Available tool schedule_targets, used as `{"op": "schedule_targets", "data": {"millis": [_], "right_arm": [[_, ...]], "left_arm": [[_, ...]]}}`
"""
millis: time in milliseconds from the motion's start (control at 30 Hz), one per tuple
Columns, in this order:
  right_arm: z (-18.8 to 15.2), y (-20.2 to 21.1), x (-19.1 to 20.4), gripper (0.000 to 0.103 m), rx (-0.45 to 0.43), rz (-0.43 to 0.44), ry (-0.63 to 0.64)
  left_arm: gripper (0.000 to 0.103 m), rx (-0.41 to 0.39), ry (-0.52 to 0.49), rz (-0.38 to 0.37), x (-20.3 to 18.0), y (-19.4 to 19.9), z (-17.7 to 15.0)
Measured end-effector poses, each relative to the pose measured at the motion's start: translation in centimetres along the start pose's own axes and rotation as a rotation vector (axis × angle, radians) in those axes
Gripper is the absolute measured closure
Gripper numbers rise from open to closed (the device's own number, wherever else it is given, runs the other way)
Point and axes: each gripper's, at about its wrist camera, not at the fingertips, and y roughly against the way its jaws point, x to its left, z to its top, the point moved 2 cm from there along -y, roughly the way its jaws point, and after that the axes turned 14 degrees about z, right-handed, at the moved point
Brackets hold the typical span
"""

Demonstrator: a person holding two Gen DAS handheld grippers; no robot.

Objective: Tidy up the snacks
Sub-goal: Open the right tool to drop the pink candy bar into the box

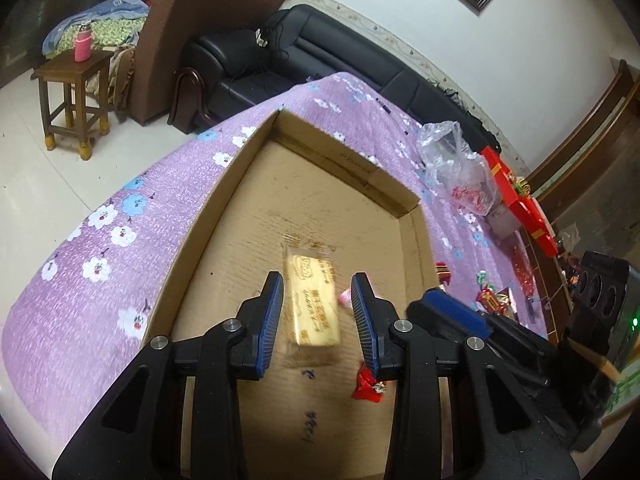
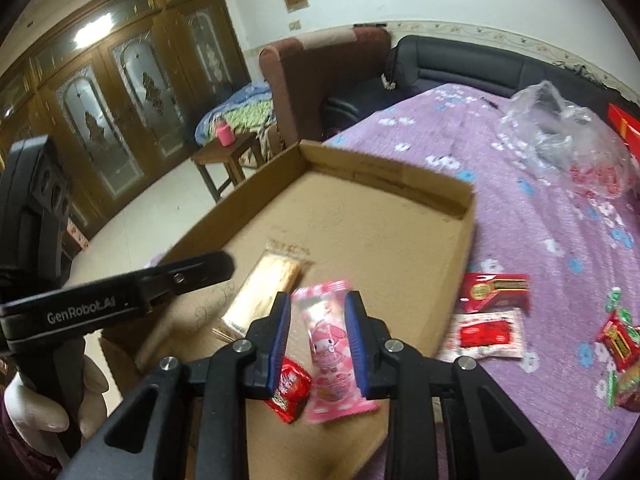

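Left claw: jaws spread wide, blue pads facing each other, nothing between them in contact; pointed forward and downward. Seen in right wrist view as black body at left, held by white-gloved hand from below.

Right claw: jaws parted, blue pads apart, angled downward; whether pads touch anything, cannot tell. In left wrist view, right claw sits just beside left one, on its right, blurred.
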Motion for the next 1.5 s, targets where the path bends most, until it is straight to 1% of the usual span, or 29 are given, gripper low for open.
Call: {"op": "schedule_targets", "data": {"millis": [100, 167, 233, 333, 433, 567, 700, 867, 967, 1033, 1067, 1133, 1233, 1300, 1400, 1500], "right_arm": [[-0.1, 2.5, -0.9, 0.072, -0.042, -0.010, -0.029], [-0.4, 4.5, -2.0, 0.070, -0.074, -0.036, -0.050], [-0.9, 6.4, -3.6, 0.067, -0.102, -0.073, -0.079], [-1.9, 8.6, -6.4, 0.066, -0.125, -0.133, -0.137], [-3.1, 9.4, -8.7, 0.066, -0.114, -0.166, -0.193], [-4.1, 9.1, -9.7, 0.066, -0.101, -0.146, -0.231], [-4.2, 8.5, -8.2, 0.066, -0.091, -0.076, -0.198], [-3.3, 7.1, -3.9, 0.066, -0.059, 0.064, -0.087], [-3.1, 5.6, -0.7, 0.066, 0.004, 0.138, -0.010], [-3.2, 4.1, 1.2, 0.066, 0.073, 0.223, 0.010], [-3.3, 3.3, 1.8, 0.066, 0.103, 0.249, 0.008], [-3.3, 1.8, 2.6, 0.066, 0.151, 0.265, 0.008], [-3.3, -0.4, 2.9, 0.066, 0.206, 0.218, 0.004], [-3.4, -1.6, 2.5, 0.066, 0.229, 0.142, 0.004], [-3.4, -2.8, 2.3, 0.066, 0.242, 0.045, 0.003], [-3.5, -3.8, 2.1, 0.066, 0.238, -0.003, -0.001]], "left_arm": [[0.069, -0.001, 0.002, -0.005, -0.4, 1.1, -0.7], [0.069, 0.000, -0.003, -0.017, -0.9, 1.7, -1.4], [0.069, -0.004, -0.016, -0.031, -1.6, 2.3, -2.2], [0.069, -0.001, -0.030, -0.053, -2.6, 2.7, -3.2], [0.069, 0.007, -0.042, -0.063, -3.4, 2.7, -3.7], [0.069, 0.004, -0.026, -0.051, -3.1, 2.9, -3.8], [0.069, 0.003, -0.006, -0.023, -2.1, 2.9, -3.8], [0.069, 0.013, 0.008, -0.019, -1.2, 2.5, -4.2], [0.069, 0.008, 0.044, -0.030, -0.4, 2.6, -4.3], [0.069, -0.001, 0.068, -0.037, 0.3, 2.9, -4.3], [0.069, -0.004, 0.072, -0.038, 0.6, 3.0, -4.2], [0.069, -0.007, 0.082, -0.042, 1.2, 3.2, -4.2], [0.069, -0.002, 0.086, -0.046, 1.6, 3.2, -4.3], [0.069, -0.005, 0.086, -0.059, 1.9, 3.3, -4.4], [0.069, -0.013, 0.078, -0.060, 2.1, 3.5, -4.4], [0.069, -0.014, 0.071, -0.069, 2.2, 3.7, -4.5]]}}
